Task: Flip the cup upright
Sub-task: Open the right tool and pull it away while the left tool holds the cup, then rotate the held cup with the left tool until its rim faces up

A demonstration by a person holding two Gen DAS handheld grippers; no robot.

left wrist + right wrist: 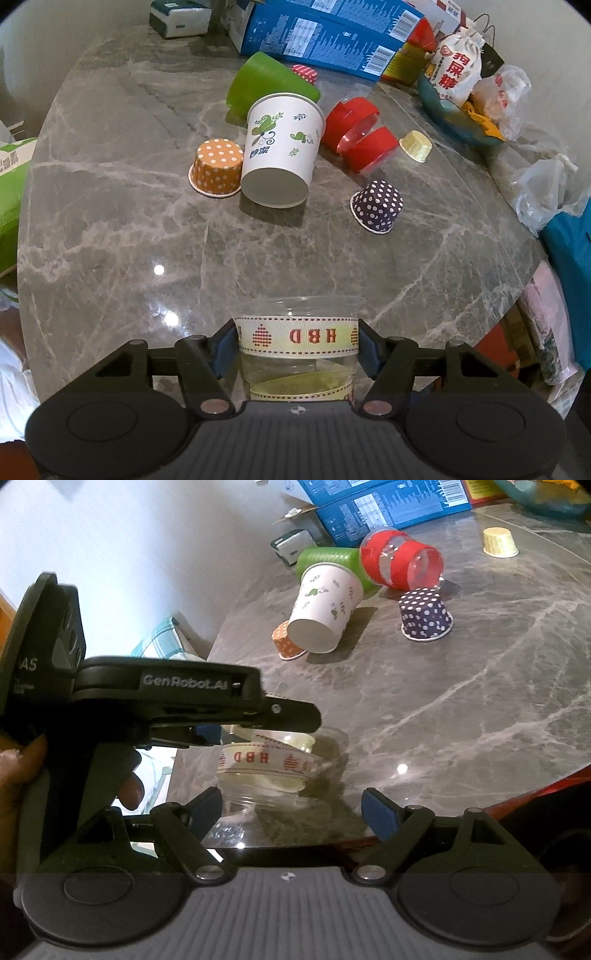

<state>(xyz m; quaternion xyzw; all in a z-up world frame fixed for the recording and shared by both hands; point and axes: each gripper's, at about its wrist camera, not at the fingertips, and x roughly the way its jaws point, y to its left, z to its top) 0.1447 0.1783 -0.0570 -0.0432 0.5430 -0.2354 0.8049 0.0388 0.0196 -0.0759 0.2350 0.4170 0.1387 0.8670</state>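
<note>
Clear plastic cup with a cream ribbon band printed "HBD", seen at the bottom centre of the left wrist view, clamped between the two blue-padded fingers of the left tongs, which press on the band from either side. Its wide rim points away from the camera and its lettering reads reversed and inverted; whether the cup touches the grey marble table cannot be told from this view. In the right wrist view the same cup appears at lower centre, tilted, near the table's edge, beneath the black body of the left tongs. The right tongs, along the bottom of that view, stand spread wide with nothing between the blue pads; the left pad lies just beside the cup's clear rim, and contact cannot be judged. Upper centre of the left wrist view: a white paper cup lying on its side, base toward the camera, beside an inverted orange dotted baking cup and in front of a green cup on its side. To their right lie a clear cup with red bands, an inverted purple dotted baking cup and a small yellow baking cup. Blue cartons occupy the top of the frame.
</note>
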